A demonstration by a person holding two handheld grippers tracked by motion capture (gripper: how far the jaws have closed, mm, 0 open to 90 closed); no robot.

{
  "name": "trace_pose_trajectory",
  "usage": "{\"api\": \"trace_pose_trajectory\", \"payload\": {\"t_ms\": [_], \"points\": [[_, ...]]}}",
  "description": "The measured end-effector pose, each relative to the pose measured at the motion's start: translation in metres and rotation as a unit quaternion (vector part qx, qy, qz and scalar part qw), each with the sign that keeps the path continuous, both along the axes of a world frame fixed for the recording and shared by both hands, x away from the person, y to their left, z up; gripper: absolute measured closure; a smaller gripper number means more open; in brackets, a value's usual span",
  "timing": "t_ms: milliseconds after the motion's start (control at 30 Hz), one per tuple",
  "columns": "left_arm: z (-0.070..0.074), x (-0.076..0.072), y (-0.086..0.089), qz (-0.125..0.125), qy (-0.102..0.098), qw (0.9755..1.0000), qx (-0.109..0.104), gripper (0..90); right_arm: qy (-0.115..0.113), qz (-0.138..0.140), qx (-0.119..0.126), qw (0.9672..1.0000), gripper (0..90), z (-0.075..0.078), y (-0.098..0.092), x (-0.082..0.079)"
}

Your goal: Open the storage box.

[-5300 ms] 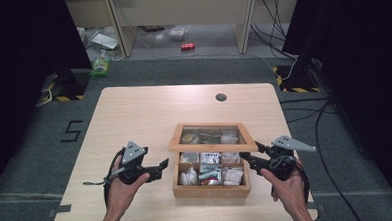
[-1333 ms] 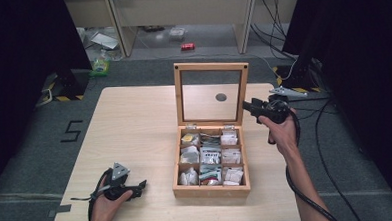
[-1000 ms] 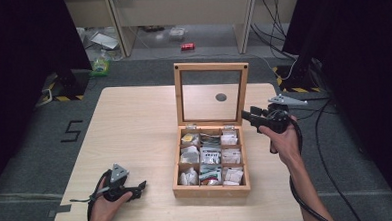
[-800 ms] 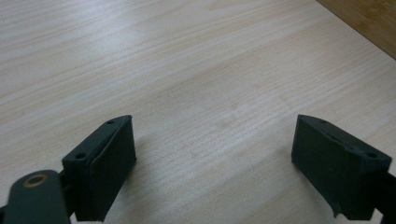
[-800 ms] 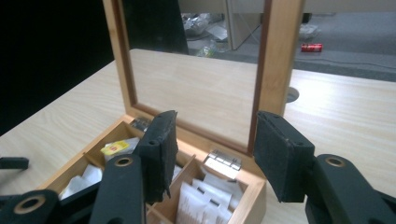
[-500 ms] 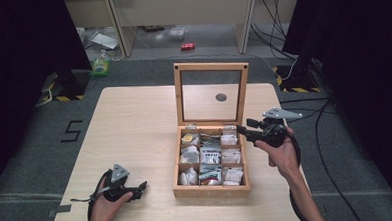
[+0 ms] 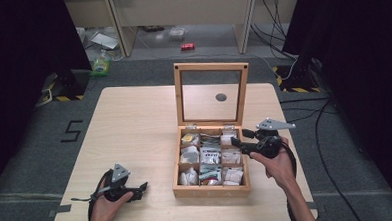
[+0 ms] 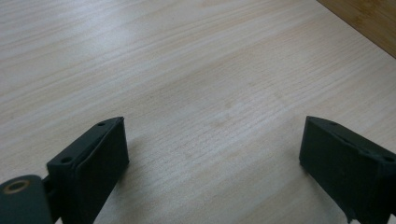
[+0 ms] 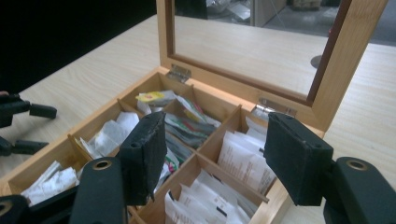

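Observation:
A wooden box (image 7: 211,191) with several compartments of paper sachets (image 7: 190,153) stands on the table, its glass lid (image 7: 210,66) upright. My right gripper (image 7: 238,138) hovers over the box's right rim, pointing left. Its jaws have just been opening and hold nothing. In the right gripper view it (image 9: 215,158) stands open above the sachets (image 9: 243,161), with the lid (image 9: 345,56) behind. My left gripper (image 7: 143,185) rests near the table's front left. Its jaws have also just been opening, and in its own view it (image 8: 212,154) is open over bare wood.
The table (image 7: 134,123) is light wood with a dark round hole (image 7: 221,97) behind the lid. A corner of the box (image 8: 369,18) shows at the top right of the left gripper view. Cables and clutter lie on the floor beyond the table.
The right gripper has come down and toward me from beside the lid's right edge to the box's right rim. The left gripper stayed put. Earlier the box was closed.

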State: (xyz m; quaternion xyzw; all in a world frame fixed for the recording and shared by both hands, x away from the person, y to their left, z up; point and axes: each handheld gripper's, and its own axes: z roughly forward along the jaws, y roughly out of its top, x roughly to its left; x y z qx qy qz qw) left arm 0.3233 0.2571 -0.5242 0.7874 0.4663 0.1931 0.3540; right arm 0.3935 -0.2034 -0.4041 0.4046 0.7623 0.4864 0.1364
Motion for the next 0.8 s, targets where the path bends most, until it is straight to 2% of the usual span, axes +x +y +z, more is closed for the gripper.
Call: {"api": "trace_pose_trajectory", "payload": {"t_ms": [133, 467, 800], "points": [[0.000, 0.000, 0.000, 0.000, 0.000, 1.0000, 0.000, 6.7, 0.000, 0.005, 0.001, 1.0000, 39.2, -0.003, 0.000, -0.003], [0.000, 0.000, -0.001, -0.001, 0.001, 1.0000, 0.000, 5.7, 0.017, 0.018, -0.007, 0.9997, 39.2, -0.016, -0.002, -0.007], [0.000, 0.000, -0.001, -0.002, 0.001, 1.0000, 0.000, 5.6, 0.022, 0.022, -0.006, 0.9995, 39.7, -0.020, -0.003, -0.012]]}}
